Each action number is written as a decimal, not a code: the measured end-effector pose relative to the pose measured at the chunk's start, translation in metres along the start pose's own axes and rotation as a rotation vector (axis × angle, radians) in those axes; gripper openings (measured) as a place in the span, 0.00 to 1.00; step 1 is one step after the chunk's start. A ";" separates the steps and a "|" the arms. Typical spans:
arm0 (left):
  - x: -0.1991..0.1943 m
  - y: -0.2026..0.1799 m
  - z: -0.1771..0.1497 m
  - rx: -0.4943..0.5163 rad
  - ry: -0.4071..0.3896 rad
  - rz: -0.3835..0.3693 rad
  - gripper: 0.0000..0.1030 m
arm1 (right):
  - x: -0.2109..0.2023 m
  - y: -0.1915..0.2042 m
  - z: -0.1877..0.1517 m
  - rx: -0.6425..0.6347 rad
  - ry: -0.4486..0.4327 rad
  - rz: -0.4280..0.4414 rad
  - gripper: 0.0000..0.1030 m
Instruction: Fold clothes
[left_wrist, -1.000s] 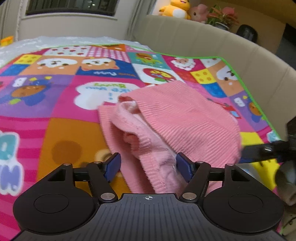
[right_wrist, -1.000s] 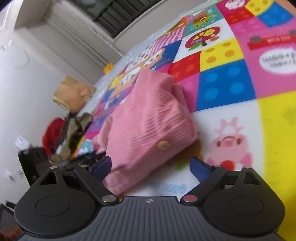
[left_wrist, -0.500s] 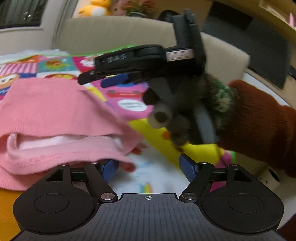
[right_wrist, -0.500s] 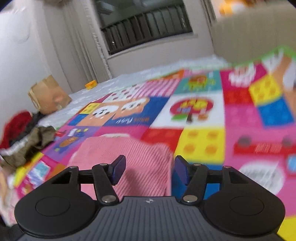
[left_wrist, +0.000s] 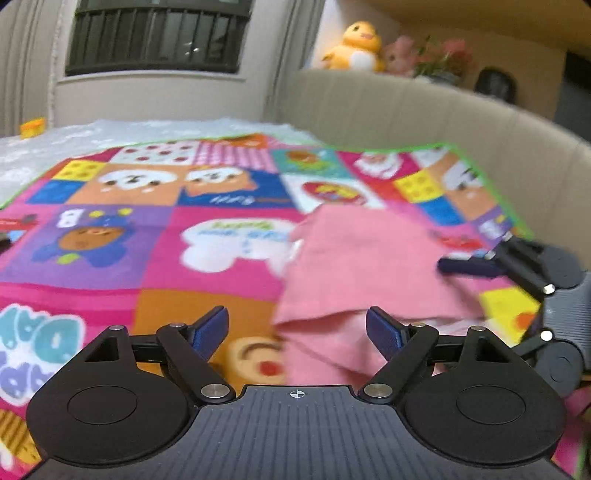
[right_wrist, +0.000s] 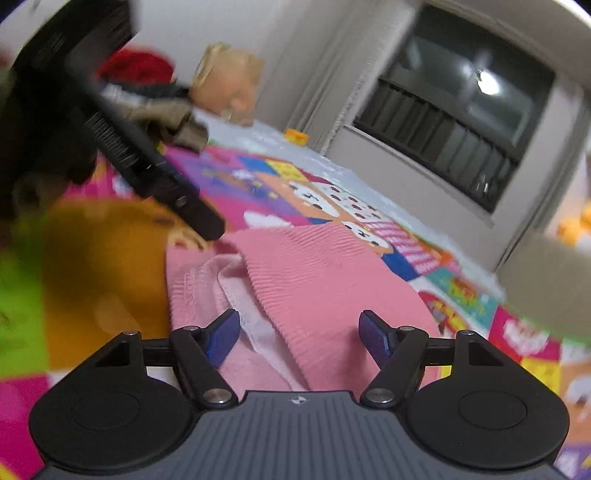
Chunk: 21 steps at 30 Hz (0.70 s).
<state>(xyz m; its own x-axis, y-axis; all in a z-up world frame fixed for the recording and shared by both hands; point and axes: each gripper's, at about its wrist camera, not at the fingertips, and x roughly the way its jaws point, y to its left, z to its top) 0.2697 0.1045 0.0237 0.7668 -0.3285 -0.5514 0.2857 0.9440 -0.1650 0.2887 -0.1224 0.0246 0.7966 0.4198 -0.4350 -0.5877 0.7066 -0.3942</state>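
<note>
Both grippers tilt downward over the folded pink ribbed garment (right_wrist: 314, 273) on the patchwork mat (left_wrist: 110, 236). The left gripper (left_wrist: 297, 330) and right gripper (right_wrist: 299, 334) are opening, gripping nothing.

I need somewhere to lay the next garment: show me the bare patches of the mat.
Free: the mat left of the pink garment, up to the white cover. Crowded: the right edge, by the right hand-held gripper.
</note>
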 end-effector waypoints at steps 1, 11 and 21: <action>0.006 0.003 -0.001 0.004 0.012 0.005 0.83 | 0.005 0.003 0.001 -0.009 -0.002 -0.012 0.45; 0.042 -0.004 0.010 0.052 0.008 -0.029 0.75 | -0.026 -0.038 0.025 0.192 -0.081 -0.024 0.02; -0.005 0.001 -0.007 0.186 0.004 0.124 0.31 | -0.024 0.007 -0.014 0.204 0.054 0.163 0.03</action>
<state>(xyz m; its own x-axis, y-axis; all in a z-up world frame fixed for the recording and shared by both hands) 0.2619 0.1076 0.0209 0.8007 -0.2096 -0.5612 0.2906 0.9551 0.0579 0.2636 -0.1357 0.0207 0.6821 0.5103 -0.5237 -0.6624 0.7346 -0.1470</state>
